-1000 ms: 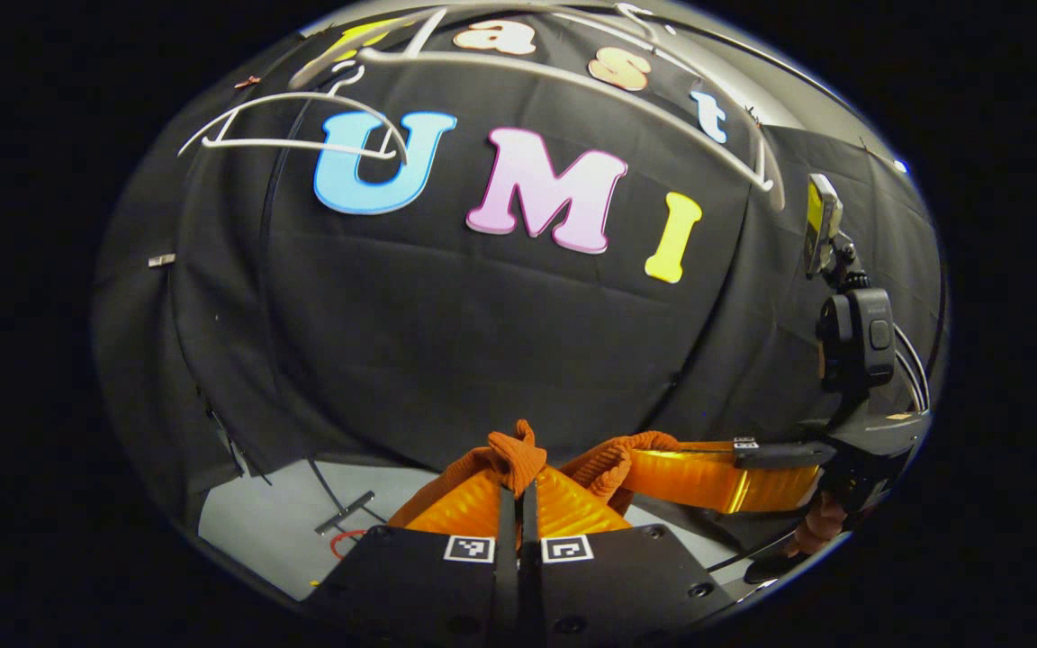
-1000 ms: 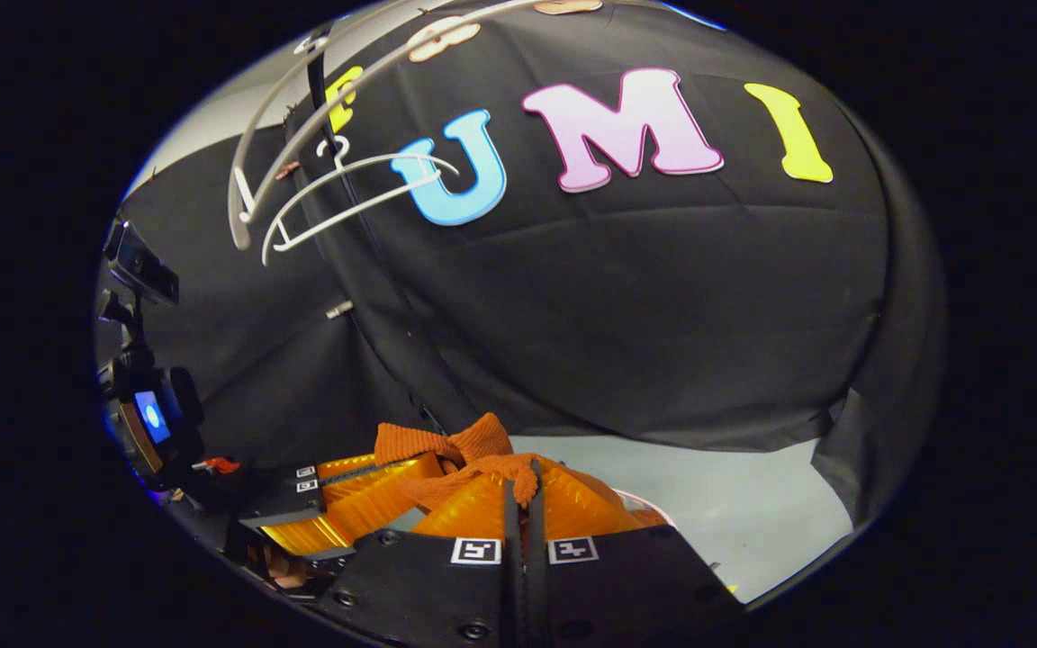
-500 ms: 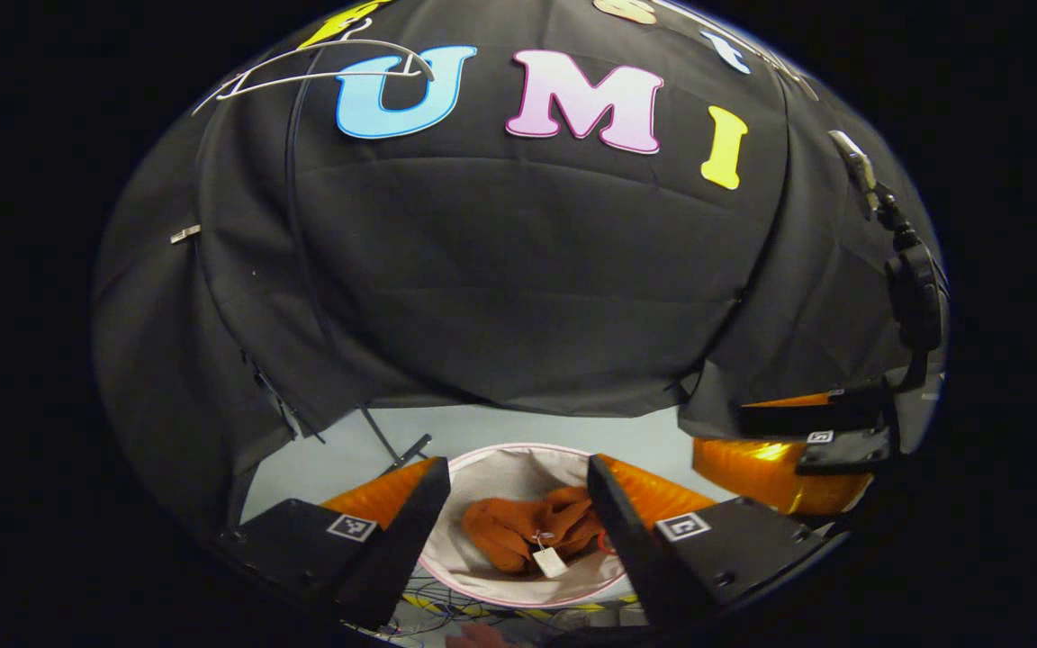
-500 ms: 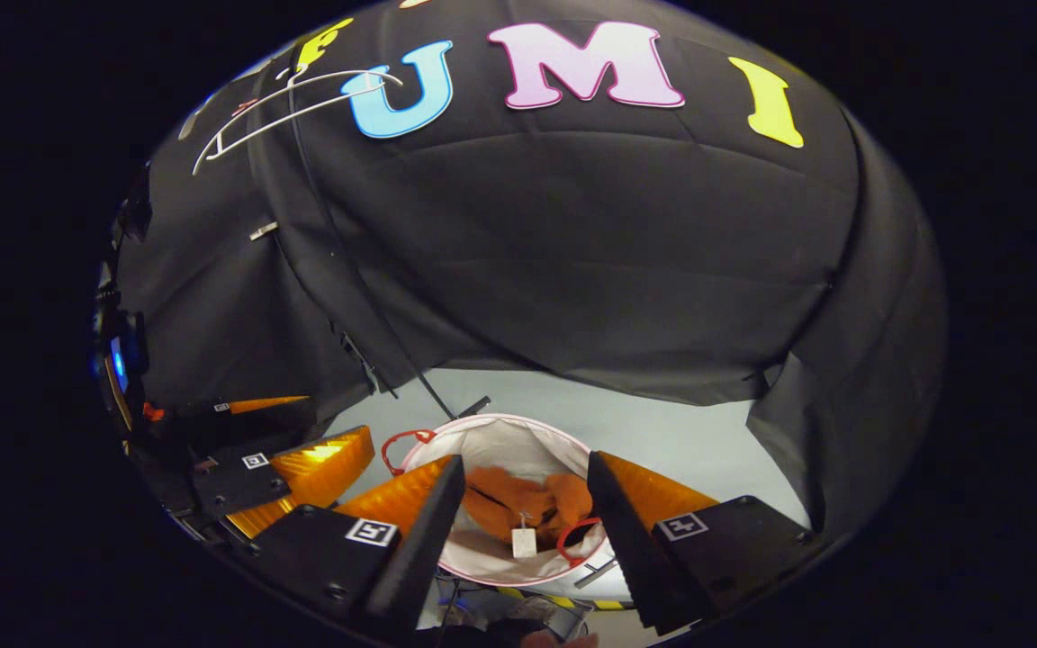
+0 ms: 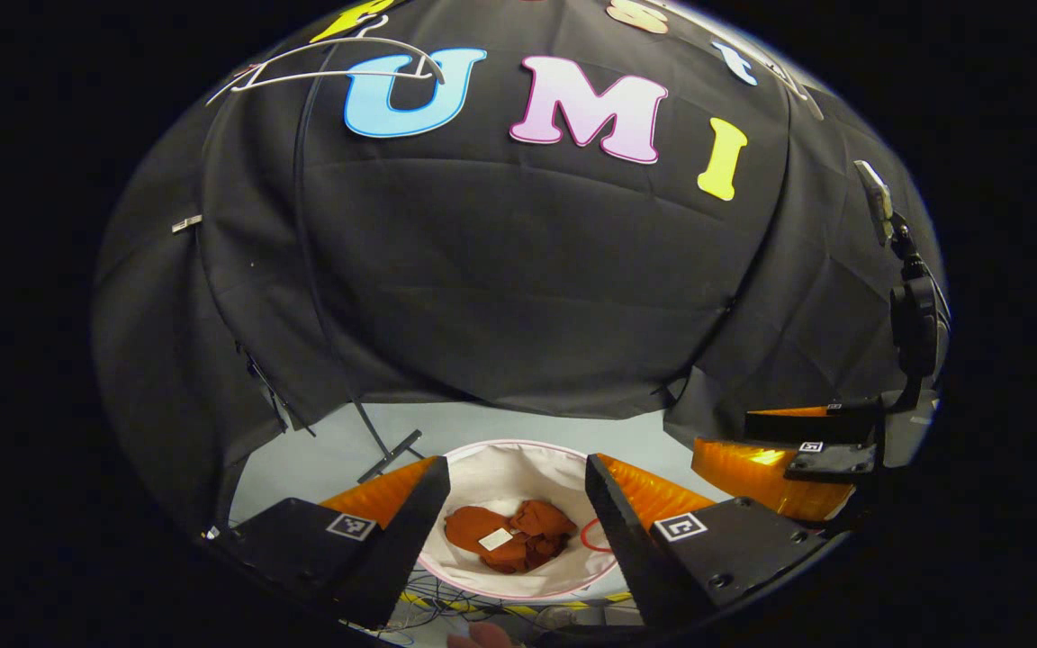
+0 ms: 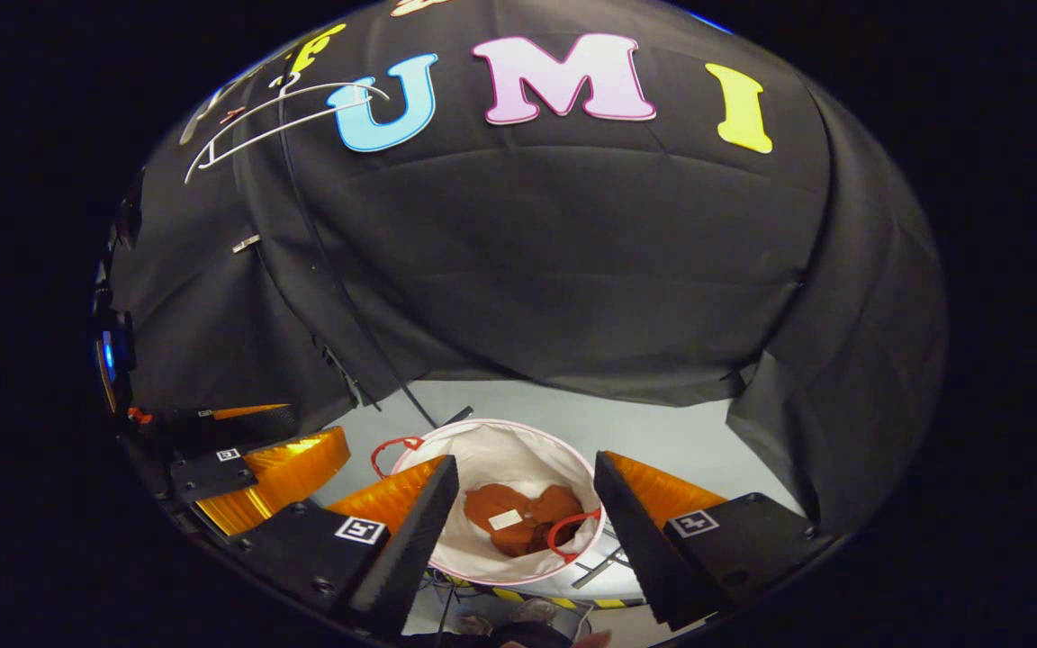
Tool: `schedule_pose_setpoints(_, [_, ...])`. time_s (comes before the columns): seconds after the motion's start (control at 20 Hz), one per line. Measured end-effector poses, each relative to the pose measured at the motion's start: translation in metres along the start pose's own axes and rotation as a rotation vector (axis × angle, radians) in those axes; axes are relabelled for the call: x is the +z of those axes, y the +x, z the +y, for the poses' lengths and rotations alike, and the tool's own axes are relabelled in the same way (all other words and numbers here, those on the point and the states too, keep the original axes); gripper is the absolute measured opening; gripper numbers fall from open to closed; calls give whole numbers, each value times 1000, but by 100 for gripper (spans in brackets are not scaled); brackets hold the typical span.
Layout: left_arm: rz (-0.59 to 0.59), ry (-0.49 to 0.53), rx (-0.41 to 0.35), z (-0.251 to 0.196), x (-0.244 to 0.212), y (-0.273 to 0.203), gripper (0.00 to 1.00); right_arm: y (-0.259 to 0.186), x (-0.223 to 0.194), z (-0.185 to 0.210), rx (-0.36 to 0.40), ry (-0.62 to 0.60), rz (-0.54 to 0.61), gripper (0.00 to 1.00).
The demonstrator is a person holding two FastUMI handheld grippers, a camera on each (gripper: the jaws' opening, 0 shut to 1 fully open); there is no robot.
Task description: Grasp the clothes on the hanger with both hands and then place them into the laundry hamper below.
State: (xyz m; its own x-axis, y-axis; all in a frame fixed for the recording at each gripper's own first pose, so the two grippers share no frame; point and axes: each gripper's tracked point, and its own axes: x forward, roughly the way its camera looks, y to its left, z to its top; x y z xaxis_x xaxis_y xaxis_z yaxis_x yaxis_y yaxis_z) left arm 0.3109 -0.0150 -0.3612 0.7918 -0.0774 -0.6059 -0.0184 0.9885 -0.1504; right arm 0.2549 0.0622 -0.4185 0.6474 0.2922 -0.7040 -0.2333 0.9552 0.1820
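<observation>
White hanger (image 5: 329,63) bare at upper left on the black cloth wall; left gripper (image 5: 517,504) jaws spread wide, holding nothing, above the white laundry hamper (image 5: 518,468); orange clothes (image 5: 509,537) crumpled inside it; right gripper (image 6: 526,504) likewise spread, empty, over the hamper

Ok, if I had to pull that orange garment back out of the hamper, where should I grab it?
Probably from straight above: the orange garment lies crumpled at the bottom of the open-topped hamper, walls all round. Pinch a raised fold beside its white tag.
</observation>
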Motion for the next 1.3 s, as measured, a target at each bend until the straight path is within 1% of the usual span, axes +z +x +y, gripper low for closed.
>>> schedule_pose_setpoints(0.1, [-17,12,-14,0,5,-23,96,-20,8,7,-25,-21,-37,99])
schedule_pose_setpoints(0.25, [-66,28,3,7,21,-63,96,-57,29,25,-49,-27,-106,99])
schedule_pose_setpoints(0.45, [-174,27,45,19,59,-122,96,-115,61,42,-86,-9,-216,99])
schedule_pose_setpoints(0.55, [-251,40,53,20,81,-156,96,-145,78,48,-104,-7,-281,99])
schedule_pose_setpoints(0.65, [-318,57,52,19,95,-187,96,-177,95,56,-114,-1,-340,99])
schedule_pose_setpoints(0.85, [-423,43,33,16,118,-244,95,-234,121,66,-137,1,-448,98])
schedule_pose_setpoints(1.0, [-484,70,35,16,133,-288,96,-276,131,69,-151,15,-513,98])
schedule_pose_setpoints(1.1, [-526,82,21,12,141,-314,95,-303,139,72,-161,18,-556,98])
schedule_pose_setpoints(1.15, [-545,86,17,13,143,-326,93,-313,144,75,-164,18,-577,98])
schedule_pose_setpoints(1.2, [-562,89,15,12,146,-336,95,-325,148,78,-164,13,-597,98])
schedule_pose_setpoints(1.25, [-574,92,14,10,146,-347,93,-337,151,81,-164,5,-619,98])
schedule_pose_setpoints(1.3, [-585,91,14,10,148,-355,93,-347,155,82,-167,-6,-636,98])
